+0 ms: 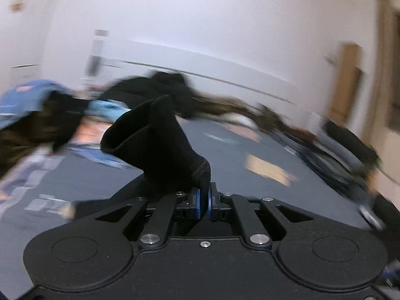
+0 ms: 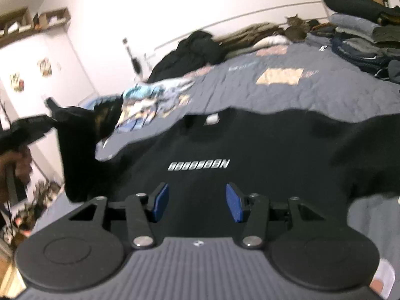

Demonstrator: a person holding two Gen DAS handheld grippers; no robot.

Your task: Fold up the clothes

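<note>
The black shirt (image 2: 225, 150) lies spread on the bed (image 2: 275, 92), soft, light and floppy. The left tool (image 1: 203, 201) pinches one bunched edge of it, lifted clear. The right tool (image 2: 197, 203) hangs spread above the cloth, gripping nothing; the opposite edge looks best.

Grey quilted bed (image 2: 287, 95), black T-shirt (image 2: 225, 145), folded pile (image 2: 362, 40)

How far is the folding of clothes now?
Done: a folded stack sits on the bed. In hand: the left gripper pinches an edge of the black shirt; the right gripper is open above it. Left: the dark pile.
</note>
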